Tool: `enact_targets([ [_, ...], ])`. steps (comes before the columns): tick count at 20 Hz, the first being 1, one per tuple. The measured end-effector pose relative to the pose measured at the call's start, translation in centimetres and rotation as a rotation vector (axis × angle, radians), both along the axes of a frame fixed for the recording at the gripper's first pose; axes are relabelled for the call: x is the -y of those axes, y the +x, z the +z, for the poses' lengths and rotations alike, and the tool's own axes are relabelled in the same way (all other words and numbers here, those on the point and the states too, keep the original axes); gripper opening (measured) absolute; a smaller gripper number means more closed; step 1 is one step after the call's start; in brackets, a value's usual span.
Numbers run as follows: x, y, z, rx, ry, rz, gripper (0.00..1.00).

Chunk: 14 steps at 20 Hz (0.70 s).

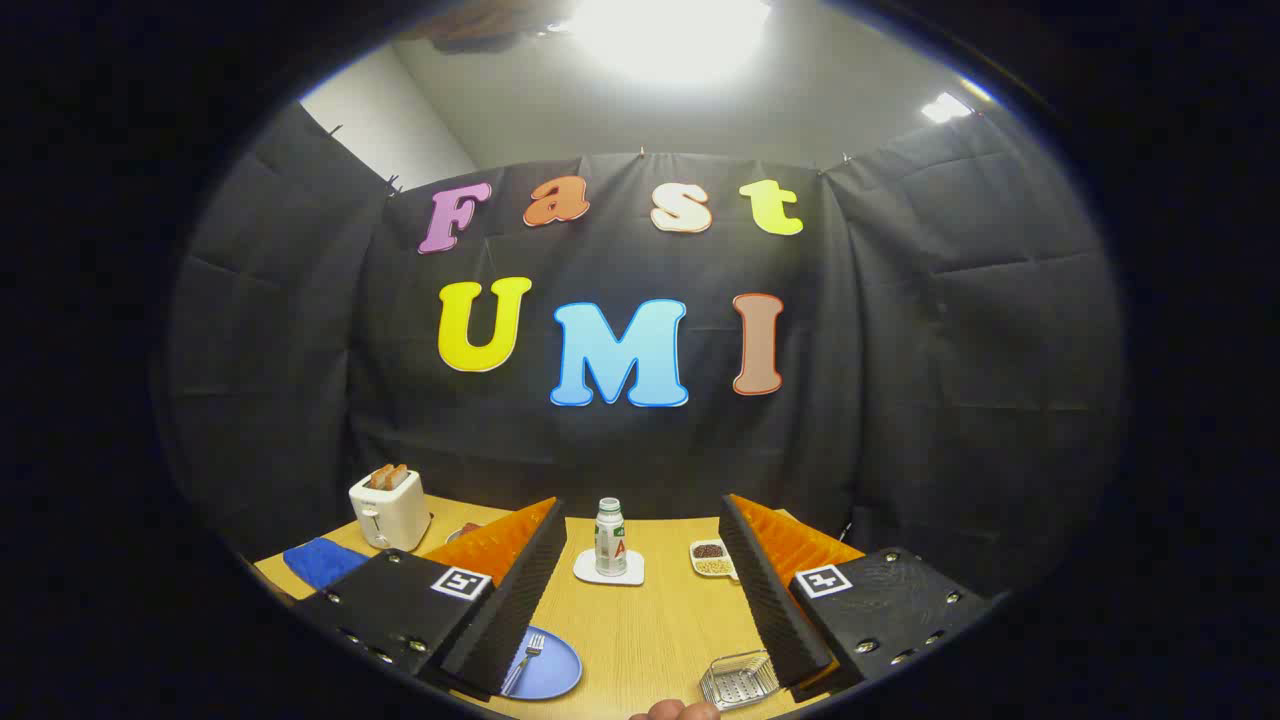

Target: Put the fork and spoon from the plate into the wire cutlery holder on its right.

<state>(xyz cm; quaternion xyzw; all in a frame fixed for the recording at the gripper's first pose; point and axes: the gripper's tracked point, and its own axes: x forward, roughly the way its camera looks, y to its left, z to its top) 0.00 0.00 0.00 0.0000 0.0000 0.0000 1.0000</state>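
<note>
**Gripper held wide above the table, nothing between its fingers**

The gripper [640, 590] sits with its two fingers spread far apart, holding nothing; bare wooden table [650, 630] shows in the gap between them.

Just inside the left finger, close to its base, lies a blue plate [555, 668], partly covered by that finger. A fork [524, 662] rests on the plate, its tines pointing away from the gripper. The spoon cannot be made out; part of the plate is hidden behind the finger.

Near the base of the right finger stands the wire cutlery holder [738, 680], a low mesh basket, well apart from the plate, with open tabletop between the two. It looks empty. Close beside it, at the near edge of the table, part of a person's hand [675, 711] shows.

Beyond the fingers, roughly midway between them, a small bottle [610, 538] stands upright on a white coaster [608, 570]. To its right, near the right finger, is a small dish [711, 559] holding dark and pale bits.

Outside the left finger stands a white toaster [390, 508] with slices of toast [389, 476] sticking up from it. A blue cloth [322, 562] lies near it on the table. Behind the table hangs the dark cloth wall of the booth.
</note>
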Motion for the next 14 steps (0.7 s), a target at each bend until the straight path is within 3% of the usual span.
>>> enact_targets([
  [6,-1.3,2.3,0.4,0.028,0.007,0.039,0.95],
  [11,-2.7,1.3,0.8,-0.019,0.027,0.069,0.95],
  [14,-1.7,0.5,1.5,0.001,0.033,-0.049,0.95],
])
